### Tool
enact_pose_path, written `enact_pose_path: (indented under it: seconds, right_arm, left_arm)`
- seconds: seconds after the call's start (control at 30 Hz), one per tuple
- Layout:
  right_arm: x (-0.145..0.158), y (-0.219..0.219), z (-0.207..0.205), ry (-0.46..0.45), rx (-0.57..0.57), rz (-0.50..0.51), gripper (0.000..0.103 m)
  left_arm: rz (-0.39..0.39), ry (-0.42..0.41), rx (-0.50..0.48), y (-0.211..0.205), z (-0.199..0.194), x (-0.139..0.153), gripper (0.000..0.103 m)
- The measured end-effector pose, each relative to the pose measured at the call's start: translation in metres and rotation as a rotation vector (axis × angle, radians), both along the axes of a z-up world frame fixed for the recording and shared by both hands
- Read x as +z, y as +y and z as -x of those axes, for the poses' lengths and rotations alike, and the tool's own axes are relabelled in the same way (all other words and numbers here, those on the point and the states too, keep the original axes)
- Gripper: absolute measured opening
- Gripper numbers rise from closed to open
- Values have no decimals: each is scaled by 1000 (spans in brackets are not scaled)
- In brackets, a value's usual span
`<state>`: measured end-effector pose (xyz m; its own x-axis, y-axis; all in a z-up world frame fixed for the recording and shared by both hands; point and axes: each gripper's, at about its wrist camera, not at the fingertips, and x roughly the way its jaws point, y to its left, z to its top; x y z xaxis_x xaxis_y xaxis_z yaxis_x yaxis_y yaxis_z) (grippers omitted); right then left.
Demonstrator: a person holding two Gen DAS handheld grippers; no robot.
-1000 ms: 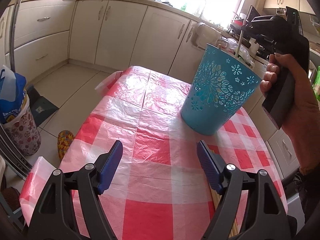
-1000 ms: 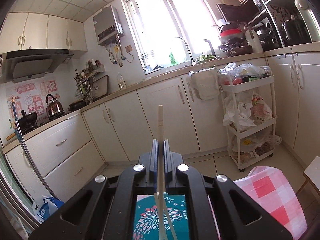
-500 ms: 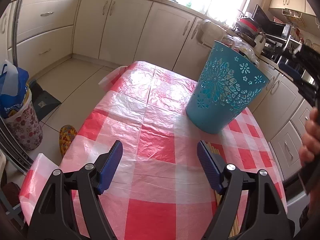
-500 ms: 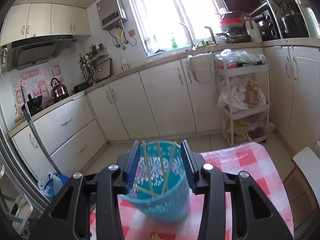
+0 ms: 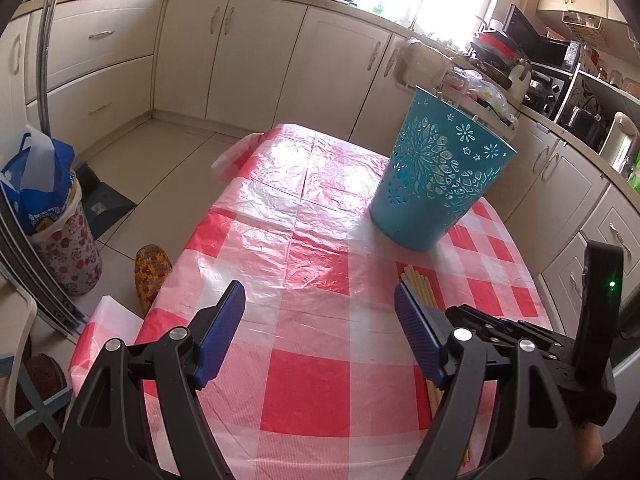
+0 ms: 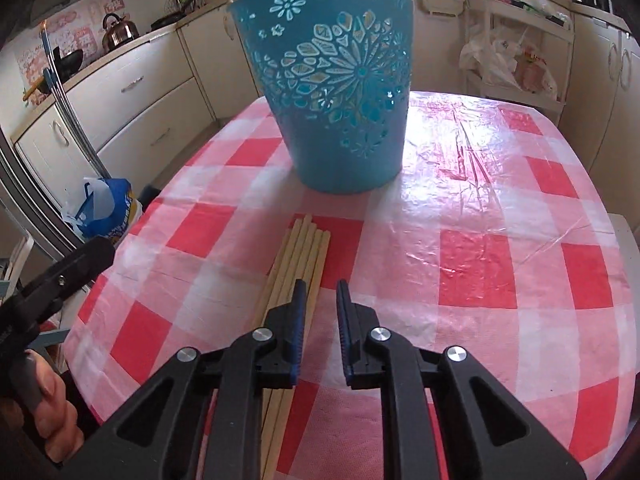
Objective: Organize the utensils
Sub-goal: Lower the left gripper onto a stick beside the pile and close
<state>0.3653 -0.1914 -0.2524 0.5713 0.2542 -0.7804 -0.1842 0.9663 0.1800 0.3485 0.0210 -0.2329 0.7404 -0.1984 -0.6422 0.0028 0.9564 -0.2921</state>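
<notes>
Chopsticks (image 6: pixel 304 256) beside turquoise bucket (image 6: pixel 340 92)

Counts, as far as frames allow:

- Bucket (image 6: pixel 336 92): 1, teal w/ cut-out flower pattern, upright on table at 12 o'clock from the chopstick pile.
- Chopsticks on cloth (image 6: pixel 298 258): approx 6 lying side by side in 1 bundle, tips toward 12 o'clock; exact no. hard to tell, near ends hidden under gripper.
- Sticks in the bucket: a few tips (image 5: pixel 439 94) poke over rim in left wrist view; can't count.
- Tablecloth (image 6: pixel 500 216): 1, red/white check.
- Grippers: 2, left gripper (image 5: pixel 318 334) and right gripper (image 6: pixel 321 312).
- Kettle (image 6: pixel 118 28): 1, at 10 o'clock on counter.
- Blue bag (image 5: pixel 34 178): 1, on floor at 9 o'clock.
</notes>
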Motion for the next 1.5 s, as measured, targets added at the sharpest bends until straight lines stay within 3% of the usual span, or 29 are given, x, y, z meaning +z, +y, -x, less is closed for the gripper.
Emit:
enact_pose_path:
  seconds: [0.13, 0.23, 0.33, 0.53, 0.6, 0.87, 1.1, 1.17, 1.27, 1.33, 1.4, 1.5]
  right_arm:
    - [-5, 1, 4, 2, 10, 53, 16]
    - [-5, -1, 6, -3, 10, 109, 9]
    - [-5, -14, 10, 6, 3, 90, 8]
    - [-7, -45, 22, 13, -40, 19, 7]
    - [-8, -53, 24, 15, -50, -22, 6]
    - [-9, -63, 21, 28, -61, -107, 5]
    - [-8, -60, 22, 24, -53, -91, 7]
    - [-8, -62, 22, 28, -54, -102, 7]
    - [-7, -59, 21, 29, -47, -76, 7]
    - [-7, -56, 22, 24, -38, -54, 7]
    - [-6, -55, 22, 24, -25, -32, 7]
    - [-5, -54, 20, 42, -16, -27, 6]
  left_arm:
    - [-4, 11, -18, -6, 2, -2, 73]
    - [-19, 16, -42, -15, 3, -2, 73]
    - [-44, 31, -84, -28, -1, -2, 73]
    - [-190, 92, -173, -72, -23, -11, 73]
    - [-196, 132, -186, -82, -32, -16, 73]
    - [-288, 212, -159, -98, -49, -34, 72]
    - [-359, 232, -159, -107, -54, -39, 70]
    - [-349, 234, -163, -108, -55, -38, 64]
    - [-351, 219, -209, -115, -57, -36, 41]
    - [-342, 211, -253, -121, -57, -35, 17]
    - [-315, 215, -288, -123, -58, -34, 8]
    - [-304, 223, -311, -122, -56, -34, 8]
